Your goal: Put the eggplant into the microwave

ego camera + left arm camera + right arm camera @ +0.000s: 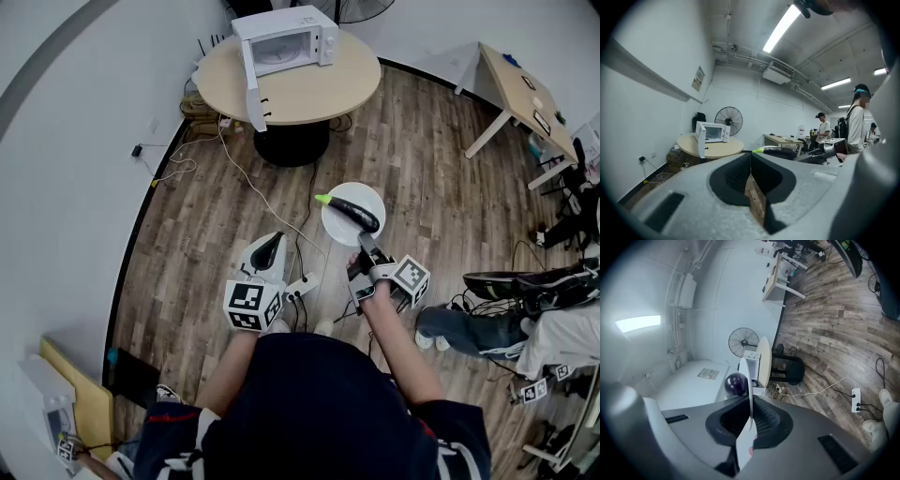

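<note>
One-handed, I am clamping my right gripper (365,249) on the rim of the round white plate (364,195) where the dark purple eggplant (353,213) is lying crosswise just beyond its jaws, the open white microwave (286,42) well ahead, my left gripper (270,246) clenched and empty.

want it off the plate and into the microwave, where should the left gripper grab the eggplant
Take the eggplant across its thick dark middle, from above, jaws spanning its width. It lies flat on the plate, so both long sides are exposed; the green stem end tapers thin, probably a poorer hold.
</note>
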Motion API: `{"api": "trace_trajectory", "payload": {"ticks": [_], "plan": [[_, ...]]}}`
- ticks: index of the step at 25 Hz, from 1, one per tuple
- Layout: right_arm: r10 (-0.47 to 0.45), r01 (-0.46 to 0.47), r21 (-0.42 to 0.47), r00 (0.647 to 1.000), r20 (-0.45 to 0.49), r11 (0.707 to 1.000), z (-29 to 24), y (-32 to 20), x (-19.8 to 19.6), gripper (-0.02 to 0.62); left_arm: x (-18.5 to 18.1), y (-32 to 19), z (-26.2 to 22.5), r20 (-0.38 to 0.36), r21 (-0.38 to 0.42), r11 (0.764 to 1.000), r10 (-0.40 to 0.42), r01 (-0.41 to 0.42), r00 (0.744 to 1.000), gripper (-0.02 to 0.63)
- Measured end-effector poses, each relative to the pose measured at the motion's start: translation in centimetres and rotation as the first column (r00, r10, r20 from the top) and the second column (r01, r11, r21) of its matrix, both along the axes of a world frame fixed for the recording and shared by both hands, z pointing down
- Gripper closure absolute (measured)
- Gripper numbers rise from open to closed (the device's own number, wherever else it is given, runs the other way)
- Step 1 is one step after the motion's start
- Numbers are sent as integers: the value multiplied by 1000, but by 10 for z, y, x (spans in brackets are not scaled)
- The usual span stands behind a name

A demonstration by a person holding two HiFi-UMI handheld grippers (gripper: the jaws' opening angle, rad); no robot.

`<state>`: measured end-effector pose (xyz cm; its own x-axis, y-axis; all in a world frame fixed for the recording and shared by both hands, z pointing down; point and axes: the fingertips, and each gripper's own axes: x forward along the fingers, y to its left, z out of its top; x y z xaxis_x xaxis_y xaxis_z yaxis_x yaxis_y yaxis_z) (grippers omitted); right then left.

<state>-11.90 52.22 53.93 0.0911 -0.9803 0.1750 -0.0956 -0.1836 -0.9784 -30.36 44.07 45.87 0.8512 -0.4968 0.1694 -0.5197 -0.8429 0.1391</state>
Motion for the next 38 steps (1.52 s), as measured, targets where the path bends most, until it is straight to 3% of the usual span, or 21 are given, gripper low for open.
{"api": "trace_trajectory", "payload": {"ticks": [14, 31, 38], "plan": [[-20, 20, -14, 1000, 17, 1000, 0, 0, 7, 577, 5, 1, -6, 3, -1, 1000, -24, 24, 1000, 588], [-97, 97, -1, 994, 46, 995, 15, 18, 26, 577, 15, 39, 9, 26, 4, 994, -105, 105, 994, 589], [-89, 89, 1, 994, 66, 996, 17, 20, 44, 577, 38, 36, 6, 28, 3, 996, -95, 95, 995, 588]]}}
